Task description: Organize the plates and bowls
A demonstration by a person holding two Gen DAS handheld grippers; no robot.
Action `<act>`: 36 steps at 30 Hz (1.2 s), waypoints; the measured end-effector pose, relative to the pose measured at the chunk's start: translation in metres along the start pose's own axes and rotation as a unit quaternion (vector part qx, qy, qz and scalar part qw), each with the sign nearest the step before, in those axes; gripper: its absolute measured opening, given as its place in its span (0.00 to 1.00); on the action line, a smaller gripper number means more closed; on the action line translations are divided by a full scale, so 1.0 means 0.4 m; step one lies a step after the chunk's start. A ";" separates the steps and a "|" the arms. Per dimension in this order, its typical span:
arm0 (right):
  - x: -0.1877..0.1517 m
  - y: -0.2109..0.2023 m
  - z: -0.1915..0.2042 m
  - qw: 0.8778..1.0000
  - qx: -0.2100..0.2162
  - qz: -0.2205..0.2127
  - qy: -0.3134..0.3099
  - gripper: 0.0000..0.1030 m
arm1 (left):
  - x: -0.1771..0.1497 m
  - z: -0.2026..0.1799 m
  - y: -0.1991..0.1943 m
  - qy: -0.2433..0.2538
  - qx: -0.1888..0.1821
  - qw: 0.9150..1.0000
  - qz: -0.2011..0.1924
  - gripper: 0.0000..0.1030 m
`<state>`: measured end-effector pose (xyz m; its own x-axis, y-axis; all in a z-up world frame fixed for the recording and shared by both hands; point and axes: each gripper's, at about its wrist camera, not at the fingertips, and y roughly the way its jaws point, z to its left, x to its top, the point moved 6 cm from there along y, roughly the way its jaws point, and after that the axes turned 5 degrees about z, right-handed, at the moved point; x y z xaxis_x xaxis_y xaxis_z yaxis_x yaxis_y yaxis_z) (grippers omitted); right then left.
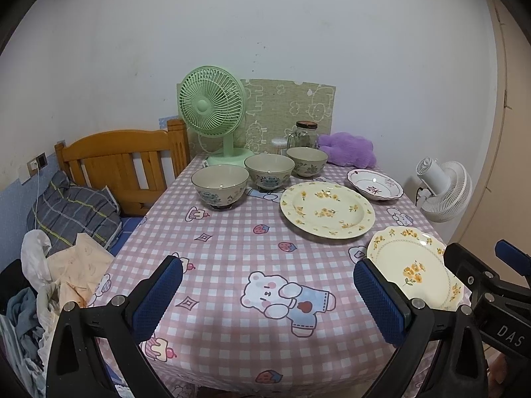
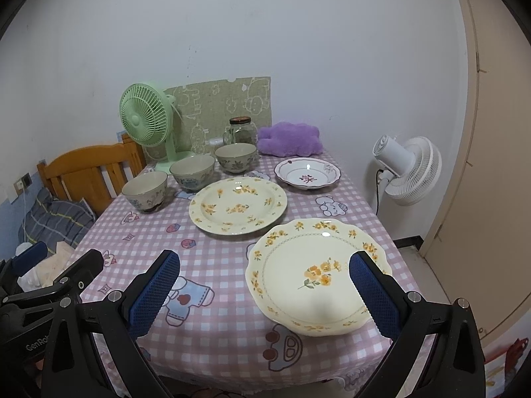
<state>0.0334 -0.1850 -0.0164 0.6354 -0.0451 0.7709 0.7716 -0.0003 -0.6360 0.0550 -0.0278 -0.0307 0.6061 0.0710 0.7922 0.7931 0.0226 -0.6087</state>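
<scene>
Three patterned bowls stand in a row at the back: left bowl [image 1: 219,185] [image 2: 144,189], middle bowl [image 1: 269,172] [image 2: 192,171], right bowl [image 1: 307,161] [image 2: 236,158]. A round yellow-flower plate [image 1: 327,209] [image 2: 237,205] lies mid-table. A scalloped yellow-flower plate [image 1: 411,265] [image 2: 312,275] lies at the front right. A white dish with purple rim [image 1: 375,184] [image 2: 307,173] sits at the back right. My left gripper [image 1: 268,295] is open and empty above the front edge. My right gripper [image 2: 264,293] is open and empty, its right finger over the scalloped plate.
The table has a pink checked cloth [image 1: 232,242]. At the back stand a green fan [image 1: 212,112], a glass jar [image 1: 305,134] and a purple plush [image 1: 348,152]. A wooden bed frame [image 1: 122,162] with clothes is left. A white fan [image 2: 408,169] and a door [image 2: 491,165] are right.
</scene>
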 end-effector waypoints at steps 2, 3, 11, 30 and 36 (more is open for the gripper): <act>0.001 0.000 0.000 1.000 0.000 0.000 0.000 1.00 | 0.001 0.000 0.001 0.000 0.000 1.000 0.000 1.00; 0.001 0.001 0.001 1.000 0.000 0.000 0.000 1.00 | 0.001 0.000 0.001 0.000 0.000 1.000 0.000 1.00; 0.000 0.000 0.002 1.000 0.000 0.000 0.000 1.00 | 0.001 0.001 0.000 0.000 0.000 1.000 0.001 1.00; 0.002 -0.001 0.001 1.000 0.000 0.000 -0.001 1.00 | 0.000 0.001 -0.001 0.001 0.000 1.000 0.000 1.00; 0.001 -0.002 0.002 1.000 0.000 0.000 -0.002 1.00 | 0.003 0.006 0.000 -0.001 -0.001 1.000 0.000 1.00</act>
<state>0.0331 -0.1844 -0.0154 0.6358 -0.0417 0.7707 0.7714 0.0004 -0.6363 0.0555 -0.0253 -0.0299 0.6053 0.0724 0.7927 0.7937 0.0215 -0.6079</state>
